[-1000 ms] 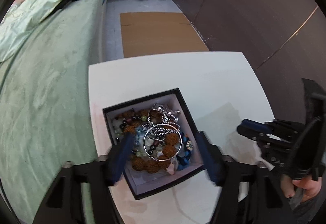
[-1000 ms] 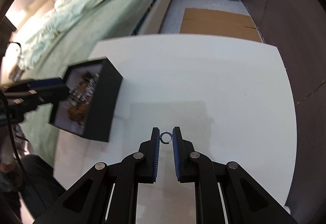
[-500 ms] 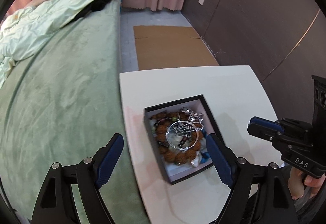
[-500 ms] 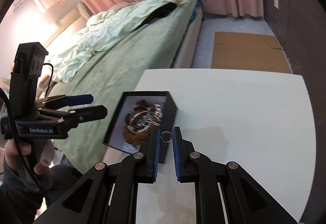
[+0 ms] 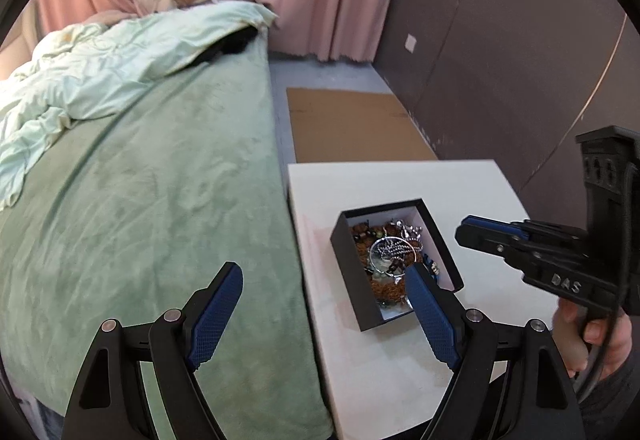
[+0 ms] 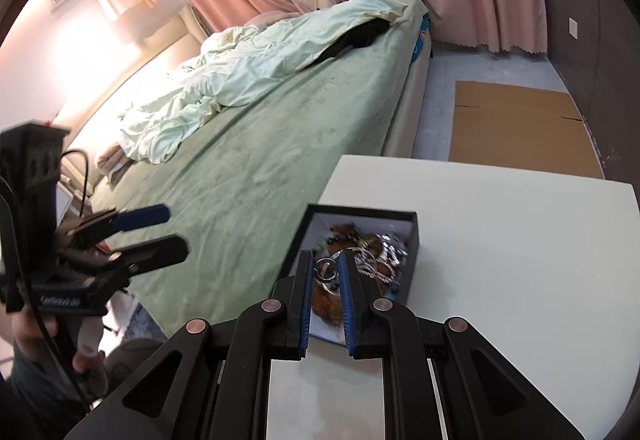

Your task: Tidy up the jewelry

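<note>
Ring [image 6: 326, 269] pinched between pads of my right gripper [image 6: 326, 272], small silver loop, held in air above near end of black box [image 6: 362, 215]. Box sits open on white table [image 6: 500, 240], near edge beside green bed [image 5: 140, 180], full of tangled beads and silver bangle [image 5: 390, 254]. My left gripper [image 5: 326, 282] spread wide, nothing between fingers, hanging over bed edge and box corner. Cardboard sheet [image 5: 352, 124] flat on floor beyond table.
</note>
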{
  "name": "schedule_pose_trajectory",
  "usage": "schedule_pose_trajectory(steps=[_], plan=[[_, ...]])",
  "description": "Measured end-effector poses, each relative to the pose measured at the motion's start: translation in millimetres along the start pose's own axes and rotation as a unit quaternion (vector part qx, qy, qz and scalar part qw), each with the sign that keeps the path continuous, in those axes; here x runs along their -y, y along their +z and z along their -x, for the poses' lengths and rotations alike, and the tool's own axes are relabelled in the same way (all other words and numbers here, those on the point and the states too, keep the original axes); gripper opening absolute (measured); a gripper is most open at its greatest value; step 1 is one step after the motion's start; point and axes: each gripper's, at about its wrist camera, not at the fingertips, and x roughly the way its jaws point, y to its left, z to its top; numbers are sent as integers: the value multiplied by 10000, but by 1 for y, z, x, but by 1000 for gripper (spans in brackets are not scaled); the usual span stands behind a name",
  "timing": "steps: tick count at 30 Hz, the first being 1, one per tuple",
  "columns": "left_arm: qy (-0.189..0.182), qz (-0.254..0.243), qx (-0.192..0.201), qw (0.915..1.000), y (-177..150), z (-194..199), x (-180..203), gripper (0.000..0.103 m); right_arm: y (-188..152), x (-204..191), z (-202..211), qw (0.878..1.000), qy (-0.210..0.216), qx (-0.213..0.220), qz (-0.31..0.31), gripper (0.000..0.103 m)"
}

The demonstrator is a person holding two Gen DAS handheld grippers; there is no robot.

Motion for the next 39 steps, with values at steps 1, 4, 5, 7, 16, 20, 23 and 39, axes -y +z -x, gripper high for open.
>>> schedule_pose_trajectory(steps=[1, 4, 5, 7, 16, 20, 23, 39], plan=[[-16, 54, 63, 10000, -2, 5, -3, 84, 2, -1, -1, 10000, 4, -27, -15, 15], [-83, 177, 210, 9996, -7, 20, -9, 95, 5, -2, -3, 9999, -94, -39, -120, 62], [-109, 210, 262, 9994, -9, 26, -10, 97, 4, -1, -1, 9998, -154, 36, -132, 75], [-184, 270, 318, 9990, -12, 34, -12, 97, 0, 2, 6, 9996, -157, 58, -218, 75], [-557, 317, 756, 9951, -31, 72, 5, 101, -33, 2, 63, 9979, -385, 323, -413, 75], [-683, 287, 946, 9928, -39, 88, 19, 101, -49, -2, 94, 9961, -575, 476, -464, 76], [-734, 223, 1105, 9909, -44, 101, 31, 101, -62, -5, 116, 9933, -786, 636, -564, 82], [-827, 0, 1230, 9890, -93, 102, 88, 103, -144, -7, 198, 9824, -1099, 1228, -880, 103]])
